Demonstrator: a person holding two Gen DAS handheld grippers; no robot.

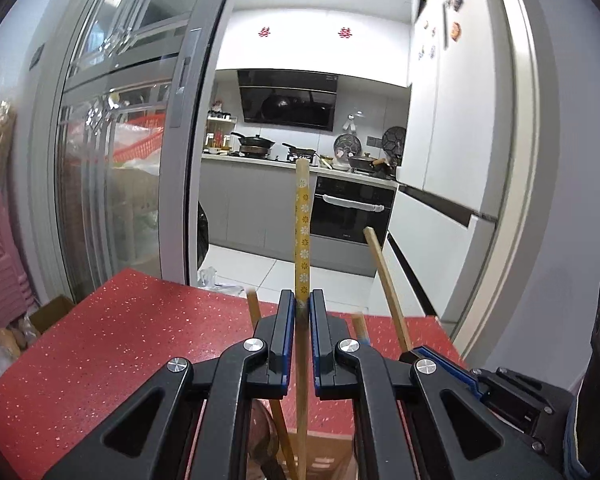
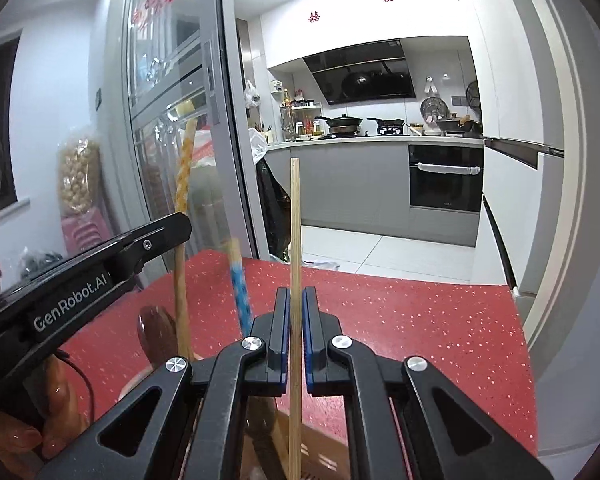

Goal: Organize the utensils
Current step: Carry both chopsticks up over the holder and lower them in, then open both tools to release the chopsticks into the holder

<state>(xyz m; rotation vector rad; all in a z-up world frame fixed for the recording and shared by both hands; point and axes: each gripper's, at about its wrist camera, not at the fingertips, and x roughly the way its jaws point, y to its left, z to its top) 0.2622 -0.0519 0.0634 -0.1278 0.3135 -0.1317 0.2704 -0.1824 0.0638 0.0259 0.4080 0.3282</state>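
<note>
My left gripper (image 1: 301, 300) is shut on a yellow flower-patterned chopstick (image 1: 302, 220) that stands upright over the red speckled table (image 1: 120, 340). Its lower end runs down into a wooden holder (image 1: 324, 452) with a dark spoon (image 1: 262, 432) and other sticks. My right gripper (image 2: 296, 300) is shut on a plain wooden chopstick (image 2: 295, 232), also upright. In the right wrist view the left gripper (image 2: 100, 276) is close on the left with the yellow chopstick (image 2: 185, 168). A blue-patterned stick (image 2: 240, 292) and a brown spoon (image 2: 156, 332) stand between the grippers.
A grey-framed sliding glass door (image 1: 112, 160) stands behind the table on the left. Past the table's far edge (image 2: 400, 276) lies a kitchen with counter and oven (image 2: 444, 178). A cardboard box (image 1: 52, 312) and pink stools (image 1: 0, 260) sit to the left. A hand (image 2: 60, 400) holds the left gripper.
</note>
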